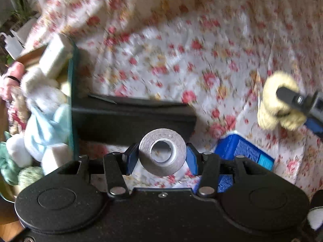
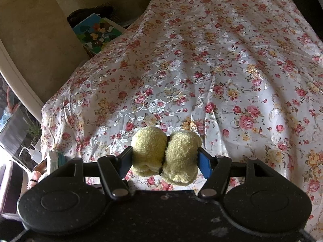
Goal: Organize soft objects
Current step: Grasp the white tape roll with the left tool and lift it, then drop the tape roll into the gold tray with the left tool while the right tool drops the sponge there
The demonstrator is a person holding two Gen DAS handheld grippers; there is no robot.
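The left hand-held gripper (image 1: 162, 157) is clamping a tape roll (image 1: 162, 151); the bin of soft things (image 1: 71, 92) is lying to its left, nearer than the right hand-held gripper (image 2: 164, 157), which is squeezing a fuzzy yellow bundle (image 2: 165, 153).

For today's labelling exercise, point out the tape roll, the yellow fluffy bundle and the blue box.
Tape roll (image 1: 161, 162), left wrist view, on its grey face below the core.
Yellow bundle (image 2: 149, 148), right wrist view, on its left lobe.
Blue box (image 1: 242, 149), left wrist view, on its printed top.
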